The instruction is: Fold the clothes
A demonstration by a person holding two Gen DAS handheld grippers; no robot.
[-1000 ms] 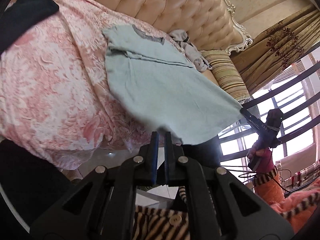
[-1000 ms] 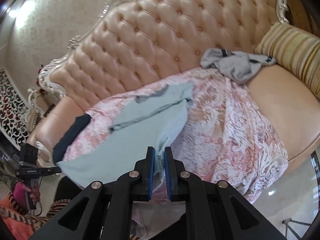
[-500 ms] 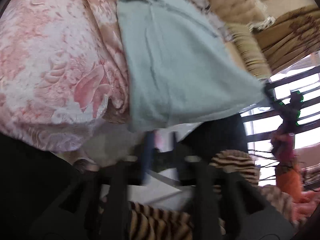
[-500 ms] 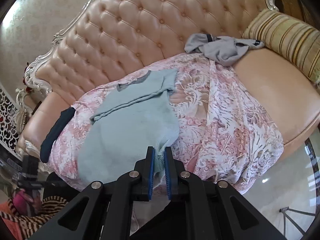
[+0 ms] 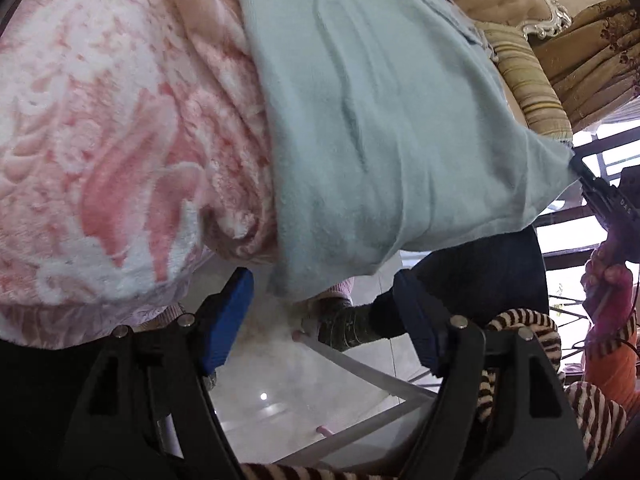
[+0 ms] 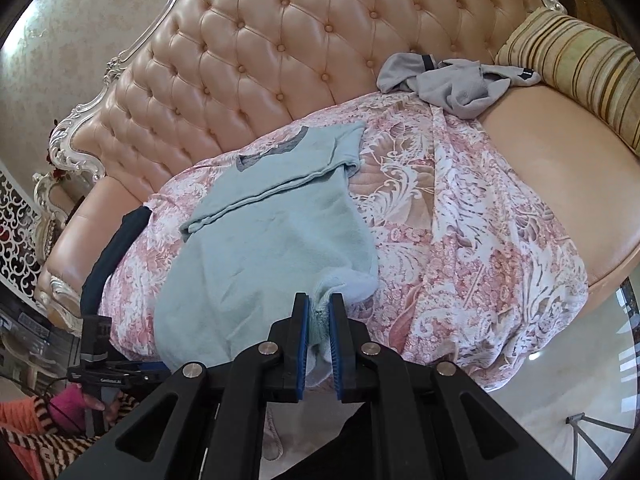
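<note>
A pale blue T-shirt (image 5: 380, 120) (image 6: 264, 248) lies on the pink floral blanket (image 5: 100, 140), collar toward the sofa back and one sleeve folded in. My left gripper (image 5: 320, 280) sits low at the blanket's front edge. Its jaws are opening wide, and the shirt's hem hangs just above them, untouched by the blue pads (image 5: 228, 320). My right gripper (image 6: 319, 300) is shut on the hem's other corner, with bunched cloth between its pads. In the left wrist view, the right gripper (image 5: 600, 196) holds that corner taut at the right.
The tufted peach sofa (image 6: 280, 40) carries a crumpled grey garment (image 6: 456, 80) and a striped cushion (image 6: 572, 52) on the right. A dark garment (image 6: 108, 256) lies at the blanket's left end. A person's striped sleeves and a metal-framed glass table (image 5: 360, 368) are below.
The left gripper has let go of its hem corner, opened, and dropped toward the blanket's front edge. That side of the shirt now rests on the blanket. The right gripper has sunk a little, still gripping.
</note>
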